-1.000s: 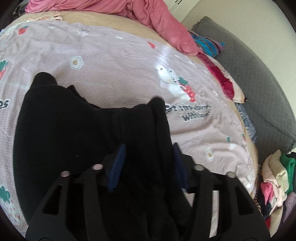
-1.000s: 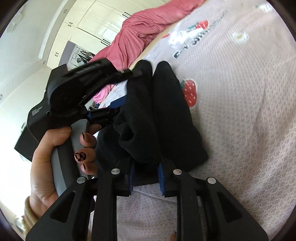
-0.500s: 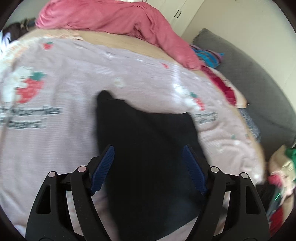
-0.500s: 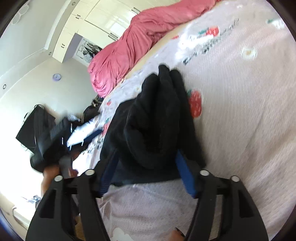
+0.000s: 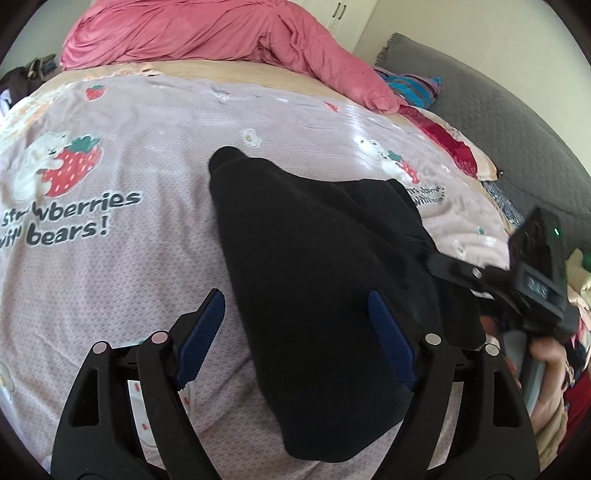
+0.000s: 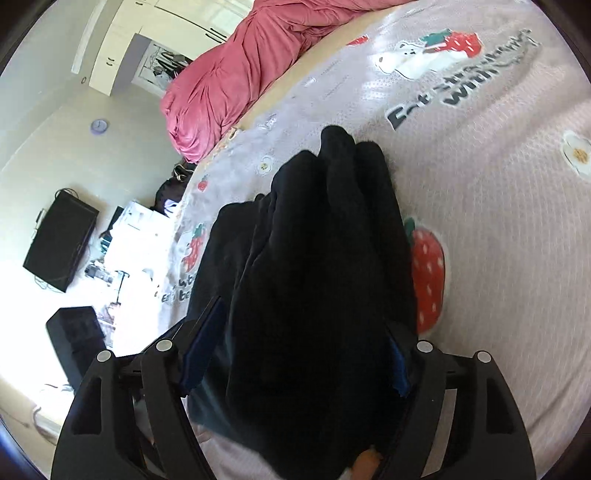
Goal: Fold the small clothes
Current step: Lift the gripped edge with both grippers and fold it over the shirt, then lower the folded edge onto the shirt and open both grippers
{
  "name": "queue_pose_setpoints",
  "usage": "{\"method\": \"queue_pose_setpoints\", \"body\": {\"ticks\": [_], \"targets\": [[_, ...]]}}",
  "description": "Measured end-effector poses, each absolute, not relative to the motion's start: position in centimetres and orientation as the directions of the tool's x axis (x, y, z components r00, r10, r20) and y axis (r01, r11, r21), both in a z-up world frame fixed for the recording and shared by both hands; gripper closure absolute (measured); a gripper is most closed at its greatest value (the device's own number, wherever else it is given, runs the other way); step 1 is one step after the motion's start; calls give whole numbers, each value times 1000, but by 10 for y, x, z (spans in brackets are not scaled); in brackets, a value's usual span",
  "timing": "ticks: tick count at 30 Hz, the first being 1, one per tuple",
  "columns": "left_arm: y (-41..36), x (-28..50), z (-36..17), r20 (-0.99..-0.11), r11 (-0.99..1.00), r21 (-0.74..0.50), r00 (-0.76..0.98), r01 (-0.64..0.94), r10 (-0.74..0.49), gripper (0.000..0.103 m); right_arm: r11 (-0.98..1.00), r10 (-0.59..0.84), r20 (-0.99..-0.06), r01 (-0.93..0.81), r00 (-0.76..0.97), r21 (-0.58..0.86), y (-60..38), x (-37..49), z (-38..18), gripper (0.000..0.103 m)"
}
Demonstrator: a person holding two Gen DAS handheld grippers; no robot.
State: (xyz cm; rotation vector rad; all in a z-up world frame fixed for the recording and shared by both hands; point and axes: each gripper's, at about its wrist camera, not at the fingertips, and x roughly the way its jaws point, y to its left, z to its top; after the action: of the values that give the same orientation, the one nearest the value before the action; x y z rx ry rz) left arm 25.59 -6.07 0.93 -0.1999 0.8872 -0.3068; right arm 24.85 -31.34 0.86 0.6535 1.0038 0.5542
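Left wrist view. One black garment noted, lying folded into a thick wedge on the strawberry-print bed cover, narrow end away from the camera, broad end near. Left tongs spread wide, having just been opening; blue pads straddling the near part of the cloth, left pad clear of it over bare cover, right pad at the garment's edge with no squeeze evident. Nothing gripped. Right tongs seen from outside at the garment's right margin, hand behind them. Judged soft, limp, light, thick in layers, not fragile, not slippery; likely to sag and unfold if lifted by one layer. Best taken at a folded edge or corner, through all layers at once.

Right wrist view. Same single garment, bunched in ridges at the far end, lying on the bed cover. Right tongs also wide, having just been opening; cloth between the jaws but pads not pressing. Released, by appearance.

Count: one black garment; two tongs; one pink duvet heaped at the far side of the bed; one pile of mixed clothes at the right edge, pieces not countable.
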Motion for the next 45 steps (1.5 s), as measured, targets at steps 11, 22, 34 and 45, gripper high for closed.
{"method": "queue_pose_setpoints", "body": {"ticks": [11, 22, 34, 45], "targets": [[-70, 257, 6, -732, 941, -281, 592, 189, -337, 25, 726, 652, -597, -160, 467, 669, -304, 270, 13, 71], [-66, 254, 9, -719, 928, -320, 589, 193, -370, 23, 785, 599, -558, -287, 574, 548, -296, 251, 51, 86], [-77, 248, -8, -766, 924, -324, 518, 201, -381, 21, 762, 616, -607, -185, 502, 621, -321, 257, 10, 72], [-80, 228, 2, -757, 930, -300, 540, 213, -368, 21, 821, 536, -613, -188, 580, 539, -319, 212, 33, 52]]}}
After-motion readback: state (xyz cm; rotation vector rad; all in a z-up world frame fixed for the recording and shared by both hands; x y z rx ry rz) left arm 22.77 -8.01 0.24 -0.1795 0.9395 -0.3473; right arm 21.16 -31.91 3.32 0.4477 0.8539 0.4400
